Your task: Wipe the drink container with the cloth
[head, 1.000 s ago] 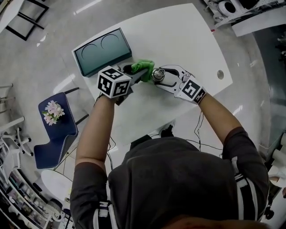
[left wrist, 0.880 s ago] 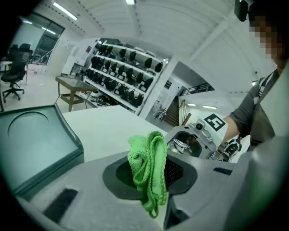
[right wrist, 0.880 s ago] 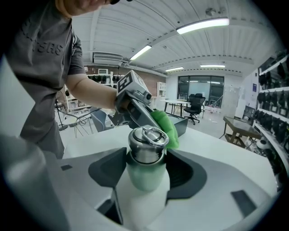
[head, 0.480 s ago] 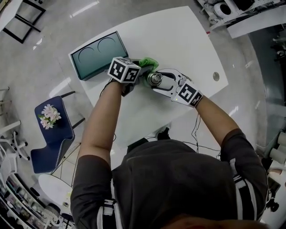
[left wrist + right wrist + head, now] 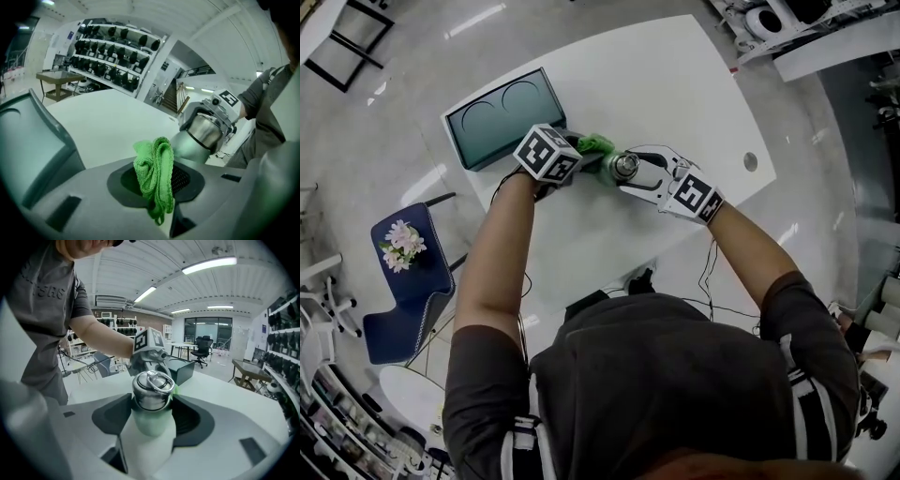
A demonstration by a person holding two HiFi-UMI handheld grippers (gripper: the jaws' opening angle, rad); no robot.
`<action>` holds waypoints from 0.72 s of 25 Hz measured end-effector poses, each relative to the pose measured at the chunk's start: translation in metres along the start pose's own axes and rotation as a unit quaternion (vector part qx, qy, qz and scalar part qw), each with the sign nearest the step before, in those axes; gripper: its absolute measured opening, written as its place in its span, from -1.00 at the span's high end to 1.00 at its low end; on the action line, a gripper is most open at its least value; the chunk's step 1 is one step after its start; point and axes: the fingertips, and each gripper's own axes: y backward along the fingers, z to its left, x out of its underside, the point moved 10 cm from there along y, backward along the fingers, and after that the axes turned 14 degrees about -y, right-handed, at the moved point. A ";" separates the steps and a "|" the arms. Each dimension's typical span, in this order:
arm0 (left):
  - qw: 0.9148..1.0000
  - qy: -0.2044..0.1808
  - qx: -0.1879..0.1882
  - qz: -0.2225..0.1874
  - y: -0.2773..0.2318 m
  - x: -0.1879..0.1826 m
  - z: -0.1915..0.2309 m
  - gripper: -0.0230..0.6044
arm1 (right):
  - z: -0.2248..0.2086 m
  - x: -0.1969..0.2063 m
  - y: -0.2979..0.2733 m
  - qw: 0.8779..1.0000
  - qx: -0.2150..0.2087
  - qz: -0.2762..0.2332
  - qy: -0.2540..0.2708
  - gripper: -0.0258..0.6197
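The drink bottle (image 5: 150, 401) has a pale green body and a steel lid with a ring handle. My right gripper (image 5: 151, 416) is shut on its body and holds it over the white table (image 5: 675, 84). In the head view the bottle (image 5: 625, 166) sits at the tip of the right gripper (image 5: 639, 172). My left gripper (image 5: 157, 185) is shut on a folded green cloth (image 5: 154, 173). From above, the cloth (image 5: 593, 143) lies against the bottle's left side, just ahead of the left gripper (image 5: 578, 156). The left gripper view shows the bottle (image 5: 197, 138) tilted, close behind the cloth.
A dark teal tray (image 5: 499, 117) with two round recesses lies on the table's far left corner, just beyond my left gripper. A blue chair (image 5: 408, 281) with flowers on it stands on the floor at the left. The table has a small round hole (image 5: 750, 161) near its right edge.
My left gripper with the cloth moved in towards the bottle, then slid back a little to the left along it. The right gripper has kept hold of the bottle almost in place.
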 end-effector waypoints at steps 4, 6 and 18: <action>1.000 0.002 -0.006 -0.004 0.024 0.012 -0.029 0.68 | -0.001 0.000 -0.002 1.000 0.007 -0.007 -0.016 0.11; 1.000 0.011 -0.014 -0.010 0.029 0.021 -0.049 0.68 | -0.001 0.001 -0.003 1.000 0.013 -0.008 -0.022 0.11; 0.994 0.047 -0.077 -0.067 -0.010 0.038 -0.107 0.68 | -0.002 -0.002 -0.004 0.996 0.044 -0.001 -0.081 0.11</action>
